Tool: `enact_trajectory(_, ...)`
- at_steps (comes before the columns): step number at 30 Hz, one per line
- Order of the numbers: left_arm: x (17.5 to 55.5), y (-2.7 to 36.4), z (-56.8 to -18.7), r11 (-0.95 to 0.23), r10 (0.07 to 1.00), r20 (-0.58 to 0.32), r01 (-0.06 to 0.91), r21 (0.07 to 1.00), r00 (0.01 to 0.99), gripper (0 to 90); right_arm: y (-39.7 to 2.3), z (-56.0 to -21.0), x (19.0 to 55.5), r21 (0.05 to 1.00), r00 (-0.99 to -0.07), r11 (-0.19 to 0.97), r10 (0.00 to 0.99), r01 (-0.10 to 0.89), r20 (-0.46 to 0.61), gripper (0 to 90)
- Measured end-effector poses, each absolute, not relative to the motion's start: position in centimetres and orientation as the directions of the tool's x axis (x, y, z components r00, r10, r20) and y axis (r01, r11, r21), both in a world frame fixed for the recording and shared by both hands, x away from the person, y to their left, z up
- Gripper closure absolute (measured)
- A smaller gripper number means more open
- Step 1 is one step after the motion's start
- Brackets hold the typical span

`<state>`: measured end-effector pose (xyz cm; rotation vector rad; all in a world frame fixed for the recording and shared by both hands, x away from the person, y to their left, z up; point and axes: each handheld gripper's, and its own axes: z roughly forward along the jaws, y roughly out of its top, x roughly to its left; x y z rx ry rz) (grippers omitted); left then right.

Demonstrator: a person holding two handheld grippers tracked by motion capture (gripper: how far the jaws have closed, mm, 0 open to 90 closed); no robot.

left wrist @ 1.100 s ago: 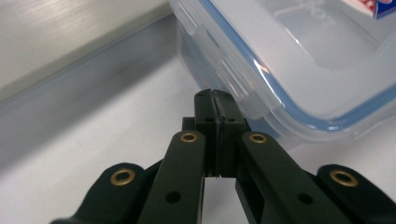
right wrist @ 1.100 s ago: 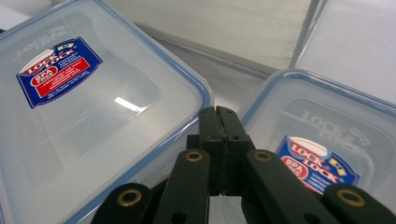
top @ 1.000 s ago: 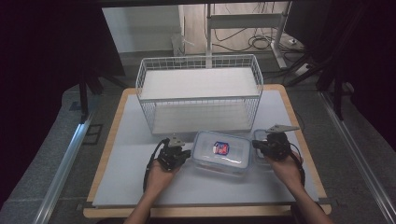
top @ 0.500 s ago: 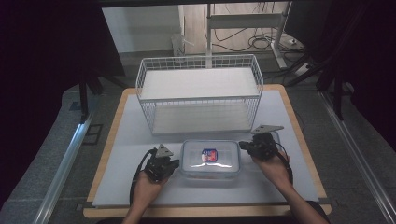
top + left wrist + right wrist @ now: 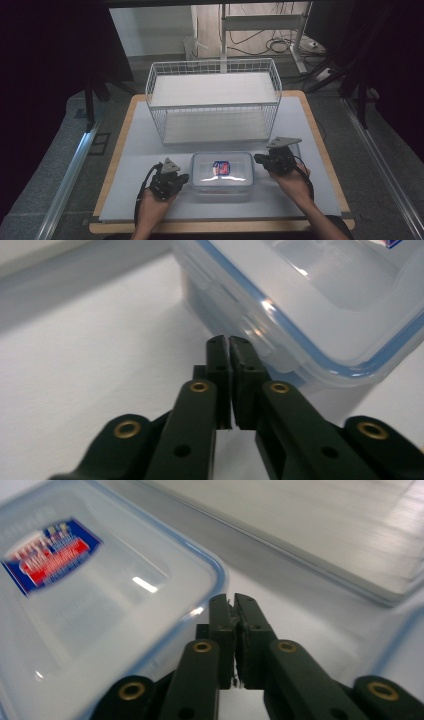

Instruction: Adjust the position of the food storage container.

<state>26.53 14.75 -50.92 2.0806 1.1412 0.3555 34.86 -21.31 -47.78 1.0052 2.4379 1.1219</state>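
Observation:
A clear plastic container (image 5: 222, 172) with a blue-rimmed lid and a red-and-blue label lies on the white mat, near the front. My left gripper (image 5: 186, 178) is at its left end, tips close to the side latch of the container (image 5: 320, 300). In the left gripper view the left gripper (image 5: 229, 340) is shut but for a thin slit that has just opened, with nothing in it. My right gripper (image 5: 257, 159) is at the right end, by the lid corner of the container (image 5: 90, 605). There the right gripper (image 5: 234, 599) is likewise shut and empty, its slit just opened.
A white wire basket (image 5: 215, 100) stands behind the container at the back of the mat (image 5: 130, 150). A blue-rimmed clear edge (image 5: 400, 645) shows at the right border of the right gripper view. Dark floor and metal rails flank the table.
The container has slid left and toward the front edge between the two grippers. Both hands came along with it, the left one drawing back toward the person.

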Motion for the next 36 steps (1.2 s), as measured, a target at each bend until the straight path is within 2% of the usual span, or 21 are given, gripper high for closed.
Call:
enact_trajectory(7, 25.3, 16.9, -50.9, -0.339, 0.843, -0.048, 0.599, 0.725, 0.535, 69.2, -23.2, -47.0, 33.1, 0.776, -0.734, 0.471, 0.679, 0.418, -0.016, 73.2)
enact_trajectory(14, 24.4, 17.6, -51.2, -0.337, 0.85, -0.023, 0.578, 0.743, 0.526, 52.0, -24.5, -47.0, 32.3, 0.777, -0.729, 0.464, 0.684, 0.424, -0.01, 63.3)
enact_trajectory(21, 23.9, 17.7, -51.3, -0.337, 0.842, -0.026, 0.564, 0.754, 0.539, 40.9, -24.9, -47.3, 31.3, 0.765, -0.737, 0.48, 0.676, 0.429, -0.012, 53.7)
enact_trajectory(33, 23.3, 18.0, -51.6, -0.324, 0.844, -0.02, 0.539, 0.778, 0.536, 20.4, -25.7, -47.7, 29.9, 0.766, -0.751, 0.492, 0.66, 0.414, -0.019, 43.0)
enact_trajectory(36, 23.3, 18.0, -51.7, -0.323, 0.845, -0.02, 0.541, 0.777, 0.534, 18.2, -25.7, -47.9, 29.7, 0.764, -0.756, 0.498, 0.654, 0.41, -0.02, 40.0)
